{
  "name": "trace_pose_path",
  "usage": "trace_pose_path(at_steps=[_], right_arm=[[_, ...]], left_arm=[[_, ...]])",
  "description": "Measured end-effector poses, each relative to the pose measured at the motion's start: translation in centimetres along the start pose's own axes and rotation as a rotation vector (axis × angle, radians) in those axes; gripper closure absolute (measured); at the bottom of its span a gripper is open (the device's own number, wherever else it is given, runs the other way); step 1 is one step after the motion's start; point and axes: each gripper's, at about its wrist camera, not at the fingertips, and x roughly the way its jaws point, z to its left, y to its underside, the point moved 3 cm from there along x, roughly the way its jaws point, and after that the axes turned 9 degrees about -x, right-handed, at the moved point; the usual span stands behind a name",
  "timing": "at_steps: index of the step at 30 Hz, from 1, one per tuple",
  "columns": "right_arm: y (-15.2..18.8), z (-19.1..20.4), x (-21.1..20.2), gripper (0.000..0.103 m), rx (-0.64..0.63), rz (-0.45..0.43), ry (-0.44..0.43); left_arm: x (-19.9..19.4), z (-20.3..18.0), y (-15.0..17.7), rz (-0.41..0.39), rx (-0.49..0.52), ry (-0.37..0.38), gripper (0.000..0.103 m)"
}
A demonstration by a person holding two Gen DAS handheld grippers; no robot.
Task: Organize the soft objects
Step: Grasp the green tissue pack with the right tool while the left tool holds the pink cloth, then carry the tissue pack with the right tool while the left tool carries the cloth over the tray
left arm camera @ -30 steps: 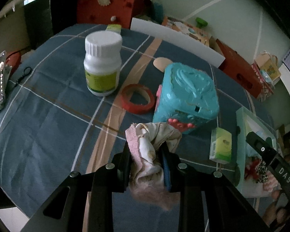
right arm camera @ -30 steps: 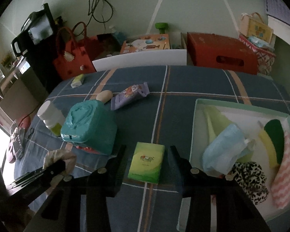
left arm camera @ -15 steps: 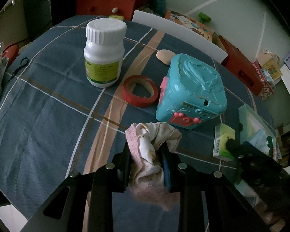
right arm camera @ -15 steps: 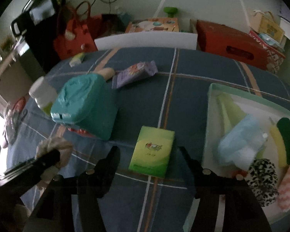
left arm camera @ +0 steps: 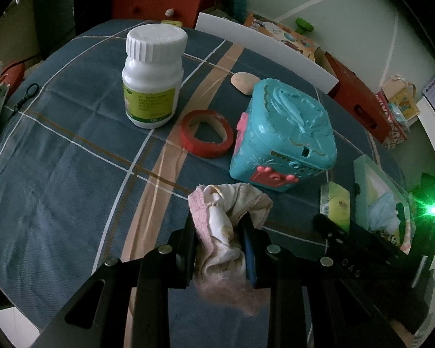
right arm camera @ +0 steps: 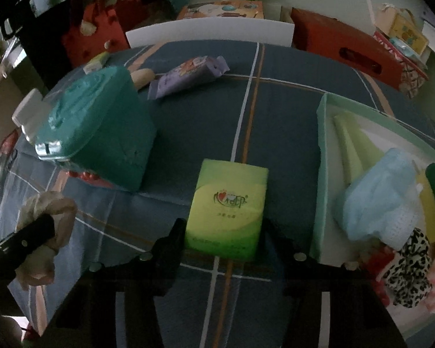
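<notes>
On the plaid tablecloth (right arm camera: 275, 110), the left gripper (left arm camera: 219, 240) clamped a pink cloth bundle (left arm camera: 223, 226) left of the tray (right arm camera: 322, 156); the right gripper's (right arm camera: 221, 240) jaws, just closing, straddled the green tissue pack (right arm camera: 227, 206), probably bound there too.

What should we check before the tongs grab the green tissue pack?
1. Green tissue pack sits between the right tongs: ok.
2. Right tongs' jaws have just been closing; pressing on the pack yet: cannot tell.
3. Left tongs clamped on the pink cloth: ok.
4. Tray beside the pack has free space near its far end: ok.
5. Teal box apart from the pack: ok.
</notes>
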Motion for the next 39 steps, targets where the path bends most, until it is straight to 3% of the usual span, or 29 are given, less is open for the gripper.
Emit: trace_pose_path(at_steps=[5, 10, 15, 18, 29, 33, 39], right_arm=[[-0.4, -0.5, -1.2, 0.050, 0.030, -0.030, -0.021], [-1.3, -1.4, -5.5, 0.050, 0.051, -0.163, -0.035], [-1.5, -3.9, -9.4, 0.050, 0.104, -0.274, 0.001], [-1.3, -6.3, -10.3, 0.050, 0.174, -0.294, 0.041], [2.7, -16.5, -11.2, 0.050, 0.432, -0.265, 0.226], [4.7, -19.5, -10.1, 0.050, 0.534, -0.212, 0.248], [5.9, -21.0, -8.7, 0.050, 0.579, -0.167, 0.233]], left_arm=[[-0.3, -0.2, 0.0, -0.003, 0.006, 0.013, 0.074], [-1.8, -1.3, 0.0, -0.040, 0.033, 0.032, 0.074], [-3.5, -4.1, 0.3, -0.050, 0.087, 0.081, 0.074], [-4.1, -6.4, 0.6, -0.051, 0.144, 0.104, 0.074], [-3.1, -17.4, 0.7, -0.049, 0.366, 0.192, 0.074], [-1.1, -21.1, 0.4, -0.003, 0.406, 0.222, 0.074], [2.7, -25.5, 0.8, 0.061, 0.446, 0.235, 0.074]])
